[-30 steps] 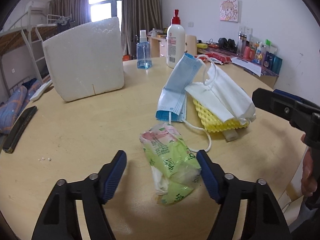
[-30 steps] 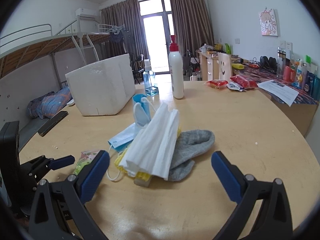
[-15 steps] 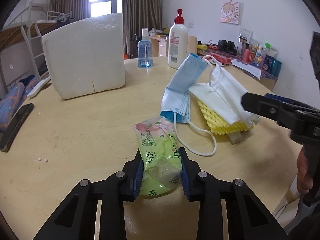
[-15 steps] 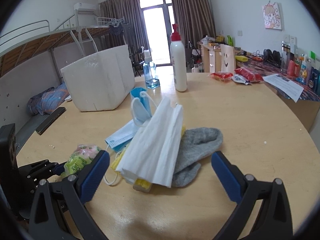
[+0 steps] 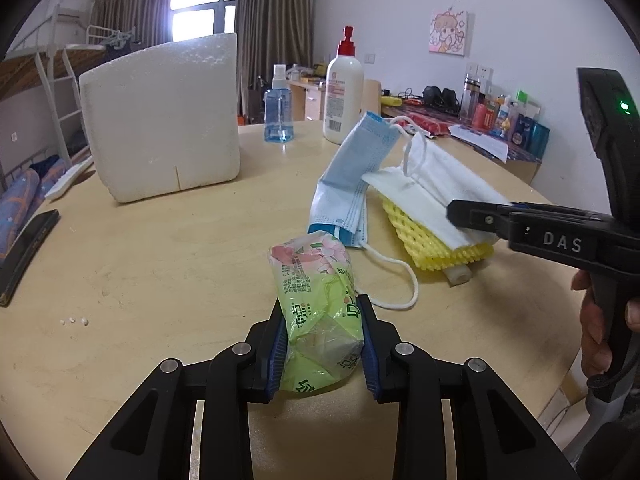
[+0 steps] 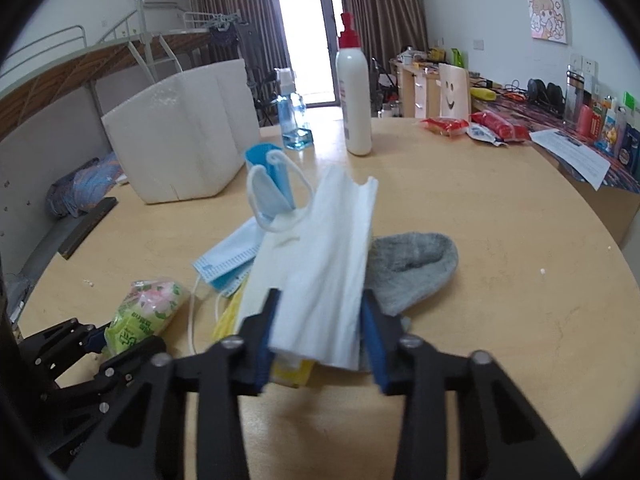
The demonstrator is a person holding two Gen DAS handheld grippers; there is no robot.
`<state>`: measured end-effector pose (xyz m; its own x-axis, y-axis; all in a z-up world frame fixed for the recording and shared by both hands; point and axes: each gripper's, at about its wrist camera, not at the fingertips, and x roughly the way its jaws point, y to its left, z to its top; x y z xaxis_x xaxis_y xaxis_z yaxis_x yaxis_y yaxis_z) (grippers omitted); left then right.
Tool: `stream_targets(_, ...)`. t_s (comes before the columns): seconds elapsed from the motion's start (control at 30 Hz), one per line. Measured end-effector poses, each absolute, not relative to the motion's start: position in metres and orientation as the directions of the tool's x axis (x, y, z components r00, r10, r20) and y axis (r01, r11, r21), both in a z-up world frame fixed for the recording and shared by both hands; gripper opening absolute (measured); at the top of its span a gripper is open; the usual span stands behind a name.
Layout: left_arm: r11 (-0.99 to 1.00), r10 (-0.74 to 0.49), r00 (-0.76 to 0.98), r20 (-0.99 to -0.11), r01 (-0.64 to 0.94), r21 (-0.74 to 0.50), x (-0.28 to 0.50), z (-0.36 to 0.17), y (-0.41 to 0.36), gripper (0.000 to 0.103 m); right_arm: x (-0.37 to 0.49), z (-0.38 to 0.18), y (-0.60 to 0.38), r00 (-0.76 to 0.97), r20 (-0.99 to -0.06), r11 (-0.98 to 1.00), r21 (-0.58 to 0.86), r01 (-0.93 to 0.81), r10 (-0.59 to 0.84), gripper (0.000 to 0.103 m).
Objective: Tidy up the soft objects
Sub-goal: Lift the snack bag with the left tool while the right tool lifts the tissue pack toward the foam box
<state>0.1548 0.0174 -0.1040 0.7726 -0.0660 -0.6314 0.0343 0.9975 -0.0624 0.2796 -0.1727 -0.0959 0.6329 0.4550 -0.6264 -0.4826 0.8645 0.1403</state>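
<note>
1. Left wrist view: sits low over the round pale wooden table (image 5: 168, 264), faces across it toward the curtained window, close behind the left gripper (image 5: 322, 344).
2. Right wrist view: sits low at the table's near edge, faces the same way, close behind the right gripper (image 6: 320, 328).
3. Shared by both: white foam box (image 5: 160, 120) (image 6: 180, 140), red-capped white pump bottle (image 5: 344, 92) (image 6: 354, 92), green floral tissue packet (image 5: 316, 304) (image 6: 146, 308).

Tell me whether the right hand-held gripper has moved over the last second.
Yes. The right hand-held gripper advanced toward the white foam box side of the table and closed on the white folded cloth.
</note>
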Motion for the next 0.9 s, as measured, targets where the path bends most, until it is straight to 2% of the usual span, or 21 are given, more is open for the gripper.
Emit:
stream_targets(0.13,0.997,-0.071,0.775,-0.628,0.036,-0.068,0.155,-0.103,0.017,0.033,0.275,-0.092,-0.179,0.646,-0.594,0.858,0.164,-0.487,0.480,0.017)
stream_targets(0.23,0.997,-0.071,0.779,-0.623,0.035,-0.069,0.154,-0.103,0.018,0.033,0.273,-0.086,-0.186,0.662,-0.565,0.858,0.186,-0.478,0.492,0.011)
stream_targets(0.47,0.998,-0.060,0.797,-0.602,0.028,-0.062,0.152,-0.098,0.021,0.028,0.269,-0.074,-0.197,0.671,-0.524,0.845,0.230,-0.482,0.525,0.008)
stream_targets(0.9,0.999,-0.032,0.859,-0.512,0.021,-0.026,0.134,-0.068,0.027,0.028,0.242,-0.036,-0.215,0.749,-0.395,0.846,0.224,-0.484,0.533,0.008)
